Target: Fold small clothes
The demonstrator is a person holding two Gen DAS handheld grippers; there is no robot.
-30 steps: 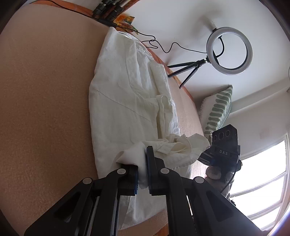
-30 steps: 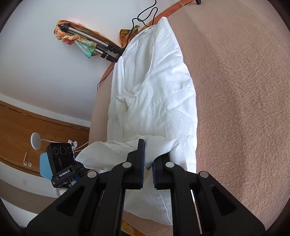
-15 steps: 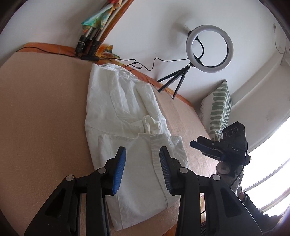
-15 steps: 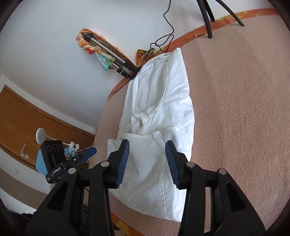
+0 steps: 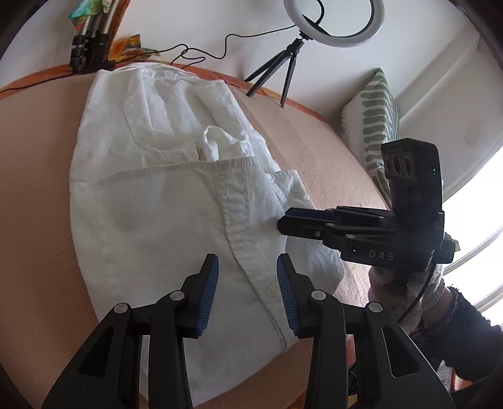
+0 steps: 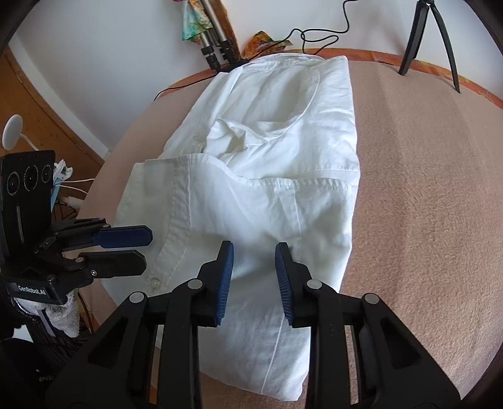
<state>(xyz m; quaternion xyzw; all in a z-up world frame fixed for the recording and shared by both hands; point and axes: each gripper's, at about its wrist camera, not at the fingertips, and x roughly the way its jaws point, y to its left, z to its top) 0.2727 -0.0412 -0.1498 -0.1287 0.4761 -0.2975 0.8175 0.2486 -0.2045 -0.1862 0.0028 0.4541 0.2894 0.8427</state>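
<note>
— Two claws, how do they stand?
— Left claw [image 5: 247,291] has its jaws spread, holding nothing, hovering above the near end of the shirt [image 5: 163,226]. Right claw [image 6: 254,278] is likewise spread wide and empty, above the same near end.
— Where does the shirt lie?
— On the beige bed [image 6: 424,195], white, with its near half folded up over the rest. The button placket [image 5: 242,226] runs between the left claw's pads [image 5: 207,295]. A crumpled bit of cloth [image 6: 231,133] pokes out just beyond the folded edge.
— Do the claws see each other?
— Yes. From the left view the right claw sits beside the shirt's right edge; from the right view the left claw is at the shirt's left edge, near a button [image 6: 156,282].
— And farther off?
— A striped pillow [image 5: 374,116] against the wall, a ring light [image 5: 334,22] on a small tripod [image 5: 276,75], cables [image 6: 317,34], and folded tripod legs [image 6: 220,50] at the bed's far edge.
</note>
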